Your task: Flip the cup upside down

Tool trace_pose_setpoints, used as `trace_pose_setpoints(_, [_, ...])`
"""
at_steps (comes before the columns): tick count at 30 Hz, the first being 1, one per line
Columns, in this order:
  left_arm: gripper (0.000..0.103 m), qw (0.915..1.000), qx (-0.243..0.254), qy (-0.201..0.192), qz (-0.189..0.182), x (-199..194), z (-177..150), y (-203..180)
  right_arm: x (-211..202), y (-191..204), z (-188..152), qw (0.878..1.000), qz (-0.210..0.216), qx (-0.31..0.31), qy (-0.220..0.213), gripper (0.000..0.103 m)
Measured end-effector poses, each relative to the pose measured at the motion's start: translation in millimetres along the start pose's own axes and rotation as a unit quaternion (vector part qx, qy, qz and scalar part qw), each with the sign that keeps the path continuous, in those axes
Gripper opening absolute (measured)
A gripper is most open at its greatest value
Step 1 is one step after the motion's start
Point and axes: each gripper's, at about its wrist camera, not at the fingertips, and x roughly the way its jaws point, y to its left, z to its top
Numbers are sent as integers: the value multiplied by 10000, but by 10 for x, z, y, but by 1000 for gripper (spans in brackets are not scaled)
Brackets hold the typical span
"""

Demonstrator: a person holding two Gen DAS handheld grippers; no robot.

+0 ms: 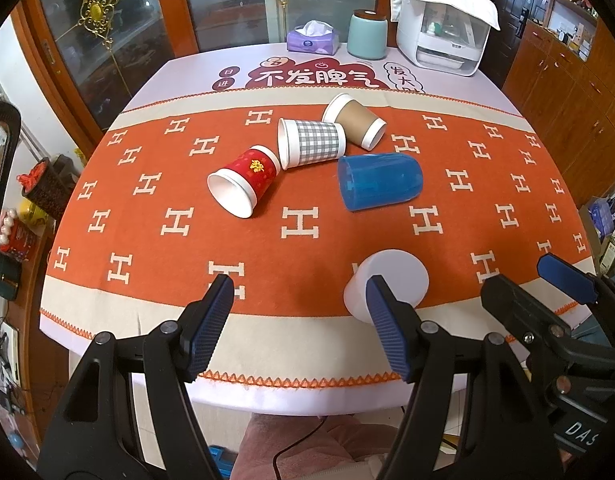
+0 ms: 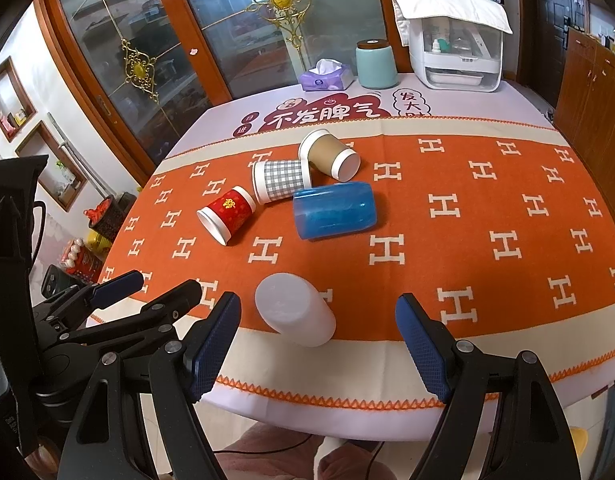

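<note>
A white cup stands upside down near the table's front edge; it also shows in the right wrist view. Four cups lie on their sides mid-table: red, grey checked, brown and blue plastic. My left gripper is open and empty, its right finger in front of the white cup. My right gripper is open and empty, with the white cup just ahead between its fingers.
An orange cloth with white H marks covers the table. At the far edge stand a tissue box, a teal canister and a white appliance. Wooden cabinets are on the right, glass doors behind.
</note>
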Motion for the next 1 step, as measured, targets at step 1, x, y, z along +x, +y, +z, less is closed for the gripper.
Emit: trace_pose_setpoints(1, [66, 10000, -2, 4, 0, -10, 9, -5, 0, 0, -1, 10000, 0, 0, 1, 81])
